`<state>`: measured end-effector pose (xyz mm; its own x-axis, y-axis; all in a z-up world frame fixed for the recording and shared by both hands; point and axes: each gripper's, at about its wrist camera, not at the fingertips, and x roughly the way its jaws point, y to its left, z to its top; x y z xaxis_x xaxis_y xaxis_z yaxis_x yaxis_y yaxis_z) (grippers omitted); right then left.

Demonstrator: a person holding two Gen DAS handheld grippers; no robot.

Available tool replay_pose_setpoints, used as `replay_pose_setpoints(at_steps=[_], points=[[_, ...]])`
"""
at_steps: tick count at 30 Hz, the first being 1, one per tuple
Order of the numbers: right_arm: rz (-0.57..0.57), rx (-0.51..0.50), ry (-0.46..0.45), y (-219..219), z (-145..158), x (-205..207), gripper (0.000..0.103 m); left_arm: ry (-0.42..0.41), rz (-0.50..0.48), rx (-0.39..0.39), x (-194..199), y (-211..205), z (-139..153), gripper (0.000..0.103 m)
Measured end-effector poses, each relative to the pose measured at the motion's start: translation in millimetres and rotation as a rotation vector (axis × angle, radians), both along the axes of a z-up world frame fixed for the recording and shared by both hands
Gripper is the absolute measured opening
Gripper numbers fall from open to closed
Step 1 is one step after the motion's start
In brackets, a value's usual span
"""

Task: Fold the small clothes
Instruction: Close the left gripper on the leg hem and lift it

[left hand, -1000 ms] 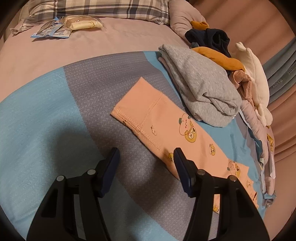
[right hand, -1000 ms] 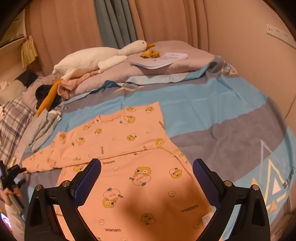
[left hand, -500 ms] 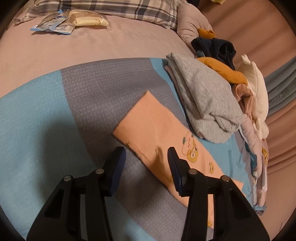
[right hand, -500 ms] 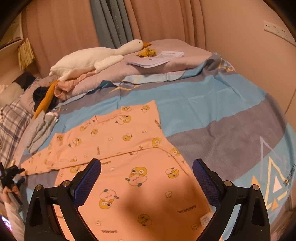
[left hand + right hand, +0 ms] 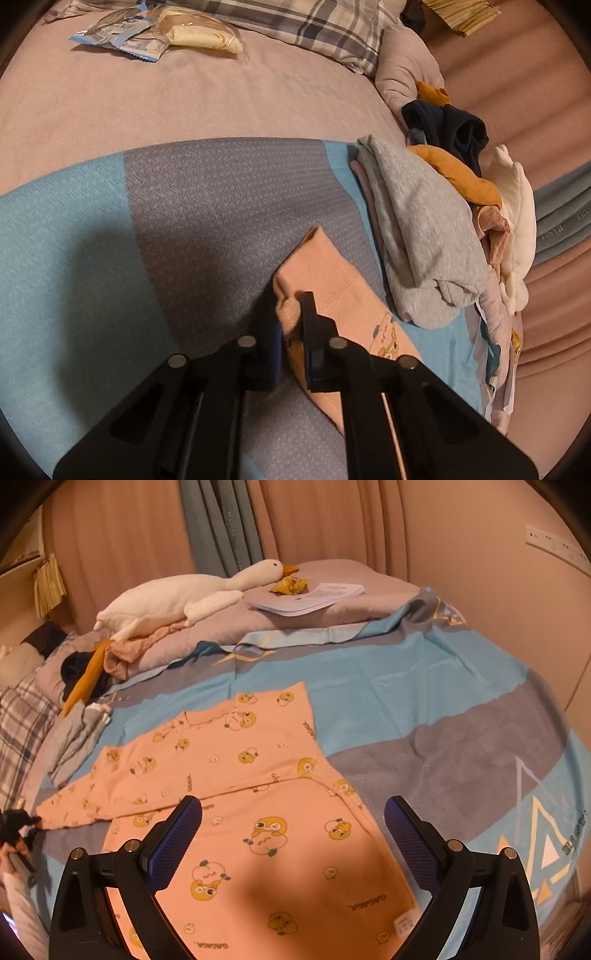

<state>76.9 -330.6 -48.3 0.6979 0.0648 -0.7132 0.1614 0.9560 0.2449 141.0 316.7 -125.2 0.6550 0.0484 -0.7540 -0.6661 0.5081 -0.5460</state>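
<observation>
On bed (image 5: 424,686): left tongs (image 5: 291,321), open a second ago, now pinch peach shirt (image 5: 258,812) sleeve cuff (image 5: 314,269), fold-ready; right tongs (image 5: 293,834) wide, empty

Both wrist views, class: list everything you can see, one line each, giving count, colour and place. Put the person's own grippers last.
Pyjama top: one, peach with duck prints, spread flat on the bed, one sleeve already folded across.
Sleeve cuff: one, peach, pinched and lifted.
Bedspread: one, blue and grey bands.
Goose plush: one, white, on the folded quilt.
Papers: one stack, white, by the goose's beak.
Grey garment: one, folded, beside the cuff.
Plaid pillow: one, at the head.
Snack packets: about two, blue and cream, near the pillow.
Left gripper: black, shut on the cuff.
Right gripper: black with blue pads, open above the top.
</observation>
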Motion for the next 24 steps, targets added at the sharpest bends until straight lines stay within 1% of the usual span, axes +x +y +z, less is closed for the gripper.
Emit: replay_pose_setpoints(at_steps=[5,9,11,16,24], points=[[-0.009,0.002,-0.002,-3,-1,-1,0.099,-0.002,0.004,0.060,3,-10,17,0.005],[-0.016,0.008,-0.012,-7,-2,-4,0.099,0.014,-0.029,0.189,8,-30,44,0.004],[-0.020,0.010,-0.016,-8,-2,-6,0.099,0.002,-0.039,0.221,9,-40,56,0.004],[-0.016,0.024,-0.031,-13,-1,-10,0.099,-0.041,-0.116,0.317,17,-78,89,0.004],[-0.040,0.053,-0.049,-27,-2,-19,0.099,-0.121,-0.262,0.370,27,-140,124,0.004]])
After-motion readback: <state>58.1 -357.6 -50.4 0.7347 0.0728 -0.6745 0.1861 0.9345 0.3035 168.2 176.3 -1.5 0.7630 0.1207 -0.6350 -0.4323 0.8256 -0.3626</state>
